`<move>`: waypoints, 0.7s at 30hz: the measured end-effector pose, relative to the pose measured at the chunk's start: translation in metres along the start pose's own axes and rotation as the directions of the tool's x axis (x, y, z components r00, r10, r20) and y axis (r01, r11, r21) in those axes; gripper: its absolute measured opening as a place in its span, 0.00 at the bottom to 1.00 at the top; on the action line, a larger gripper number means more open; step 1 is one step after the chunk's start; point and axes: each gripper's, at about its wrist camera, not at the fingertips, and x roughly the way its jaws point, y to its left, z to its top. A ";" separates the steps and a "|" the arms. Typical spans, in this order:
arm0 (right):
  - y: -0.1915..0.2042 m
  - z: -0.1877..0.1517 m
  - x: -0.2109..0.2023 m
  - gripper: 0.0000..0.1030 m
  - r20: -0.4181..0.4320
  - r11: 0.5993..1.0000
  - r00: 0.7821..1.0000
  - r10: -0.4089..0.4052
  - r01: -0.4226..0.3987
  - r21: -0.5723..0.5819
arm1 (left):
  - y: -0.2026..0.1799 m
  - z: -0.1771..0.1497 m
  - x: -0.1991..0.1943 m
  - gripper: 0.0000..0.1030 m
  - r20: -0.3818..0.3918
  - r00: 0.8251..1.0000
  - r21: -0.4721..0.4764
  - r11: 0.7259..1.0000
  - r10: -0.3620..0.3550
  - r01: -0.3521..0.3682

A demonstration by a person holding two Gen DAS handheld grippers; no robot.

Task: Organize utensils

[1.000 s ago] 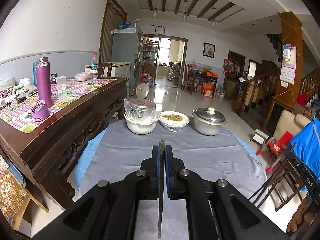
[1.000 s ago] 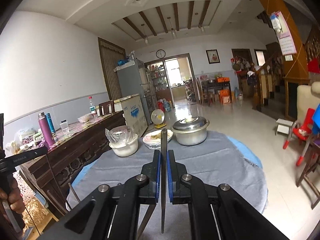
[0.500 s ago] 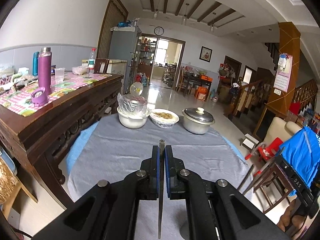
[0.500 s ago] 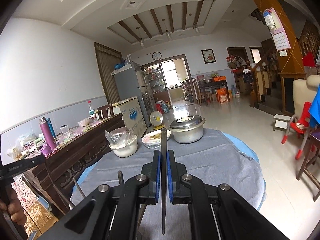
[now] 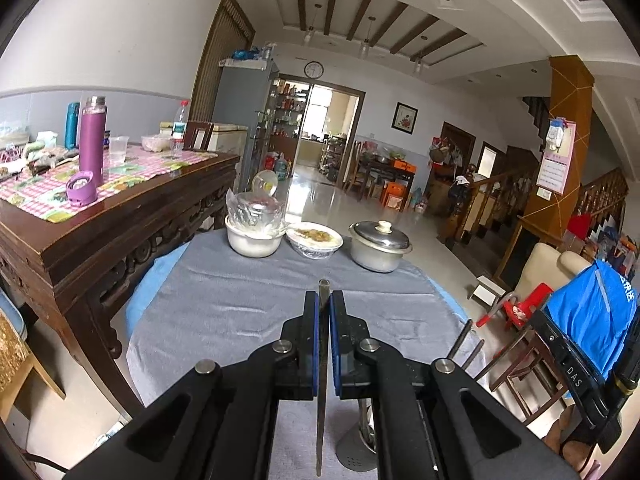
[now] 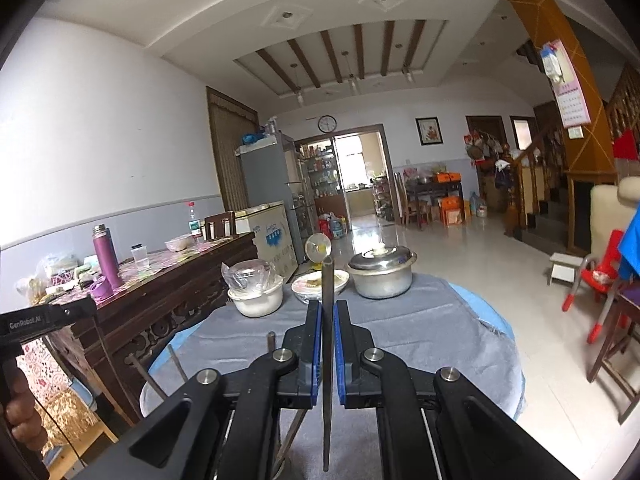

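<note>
My left gripper [image 5: 324, 298] is shut on a thin metal utensil handle [image 5: 322, 400] that stands upright between the blue pads. Below it a grey utensil holder [image 5: 356, 446] stands on the grey tablecloth [image 5: 240, 304], with more metal handles [image 5: 466, 340] sticking up to the right. My right gripper [image 6: 328, 308] is shut on another thin metal utensil [image 6: 327, 360], held upright above the cloth [image 6: 432, 320]. Several metal handles [image 6: 272, 340] rise left of and below it. What kind of utensil each one is stays hidden.
At the table's far edge stand a white bowl with plastic wrap [image 5: 252, 236], a covered dish [image 5: 314, 238] and a lidded steel pot [image 5: 380, 246]. A dark wooden sideboard [image 5: 120, 216] with a purple flask [image 5: 92, 140] is to the left. Chairs [image 5: 532, 340] stand to the right.
Both grippers have risen and pulled back a little with their utensils; the table looks farther and lower. The grey holder and other handles have come into view beneath them.
</note>
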 end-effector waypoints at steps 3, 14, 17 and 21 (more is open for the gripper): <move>0.003 0.001 -0.004 0.06 0.005 1.000 1.000 0.014 -0.014 -0.005 | -0.005 0.001 -0.005 0.05 0.004 1.000 0.004 1.000 -0.014 0.014; -0.002 0.005 -0.013 0.07 0.015 0.999 0.999 0.036 -0.036 0.014 | -0.018 0.008 -0.011 0.05 0.024 1.000 0.034 0.999 0.002 -0.003; -0.002 0.007 -0.018 0.06 0.022 0.999 0.999 0.046 -0.047 0.020 | -0.020 0.005 -0.012 0.05 0.026 1.000 0.038 0.999 0.016 -0.016; -0.001 0.008 -0.025 0.07 0.034 0.998 0.998 0.057 -0.058 0.020 | -0.024 0.004 -0.015 0.05 0.028 0.999 0.044 0.999 0.024 -0.025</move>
